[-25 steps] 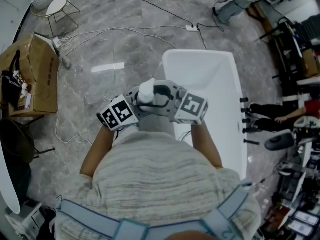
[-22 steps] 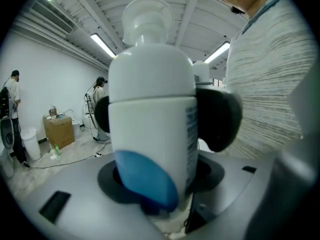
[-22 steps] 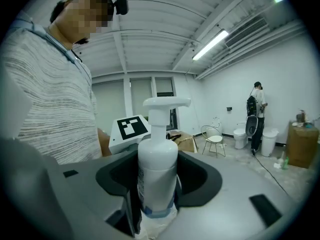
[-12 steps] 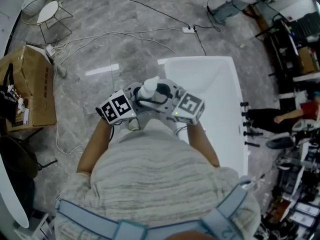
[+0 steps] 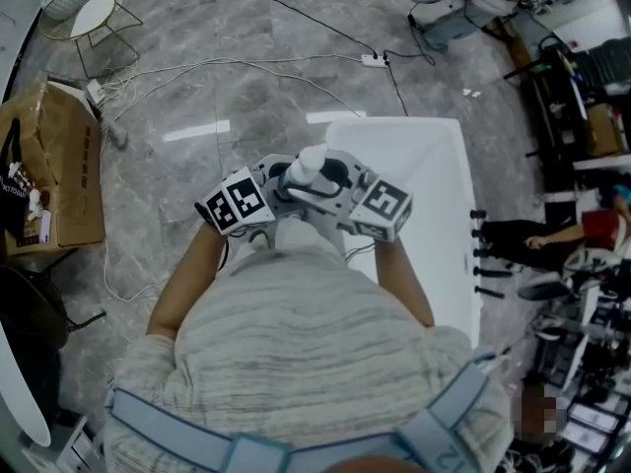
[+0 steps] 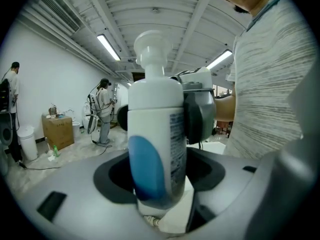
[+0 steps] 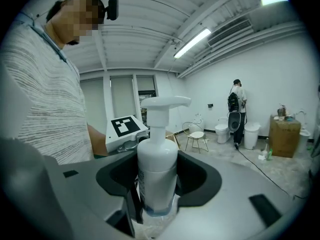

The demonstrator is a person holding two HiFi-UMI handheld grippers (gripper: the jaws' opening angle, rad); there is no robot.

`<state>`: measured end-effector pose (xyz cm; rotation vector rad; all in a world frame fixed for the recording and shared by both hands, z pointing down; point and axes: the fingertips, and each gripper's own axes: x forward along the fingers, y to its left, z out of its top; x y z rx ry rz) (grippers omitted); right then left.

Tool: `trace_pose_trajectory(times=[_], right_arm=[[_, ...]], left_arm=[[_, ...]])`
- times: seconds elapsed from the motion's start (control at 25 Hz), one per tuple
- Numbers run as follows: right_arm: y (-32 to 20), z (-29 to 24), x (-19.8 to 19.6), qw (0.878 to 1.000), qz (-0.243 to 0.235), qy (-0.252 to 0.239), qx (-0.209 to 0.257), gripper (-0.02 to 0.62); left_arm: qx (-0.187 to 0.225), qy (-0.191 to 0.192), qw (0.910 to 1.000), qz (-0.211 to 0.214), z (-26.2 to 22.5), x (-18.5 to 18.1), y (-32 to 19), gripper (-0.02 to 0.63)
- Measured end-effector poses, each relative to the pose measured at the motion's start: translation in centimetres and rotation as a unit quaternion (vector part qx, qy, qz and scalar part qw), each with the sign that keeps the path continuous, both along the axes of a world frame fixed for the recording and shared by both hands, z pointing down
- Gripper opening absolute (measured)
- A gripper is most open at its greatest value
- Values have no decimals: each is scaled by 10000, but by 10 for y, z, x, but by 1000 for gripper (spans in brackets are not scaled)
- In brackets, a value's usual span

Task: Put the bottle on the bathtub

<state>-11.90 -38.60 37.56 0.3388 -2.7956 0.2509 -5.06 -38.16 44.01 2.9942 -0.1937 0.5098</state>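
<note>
In the head view, my left gripper and right gripper meet before my chest with the bottle upright between them, over the near corner of the bathtub and not yet set down. In the left gripper view my jaws clamp the bottle's body, and in the right gripper view those 2 jaws grip its lower part too. I judge this the carrying step: next I must lower it level onto the rim, then let go.
</note>
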Motion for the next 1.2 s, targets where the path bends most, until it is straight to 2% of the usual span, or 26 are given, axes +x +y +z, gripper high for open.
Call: trace_pose_trajectory(times=[0.12, 0.2, 0.4, 0.72, 0.96, 1.08, 1.2], right_arm=[[-19, 5, 11, 9999, 32, -57, 145, 222], [-31, 11, 21, 9998, 77, 2, 170, 222], [-56, 20, 40, 9994, 314, -139, 37, 222], [-96, 40, 88, 9954, 929, -34, -237, 222], [-130, 64, 119, 9896, 1393, 35, -350, 222], [-147, 81, 132, 9849, 1685, 68, -402, 222], [-162, 98, 139, 9800, 1931, 19, -490, 222]], left_arm=[[-68, -75, 9999, -68, 6, 1, -13, 262], [-163, -116, 9997, -114, 13, 1, -21, 309], [-415, -67, 9987, -288, 23, -1, -39, 310], [-297, 149, 9967, -746, 20, 6, -79, 310], [-578, 321, 9947, -787, 27, 8, -93, 302], [-673, 470, 9934, -796, 28, 11, -99, 210], [-723, 586, 9921, -835, 30, 15, -108, 65]])
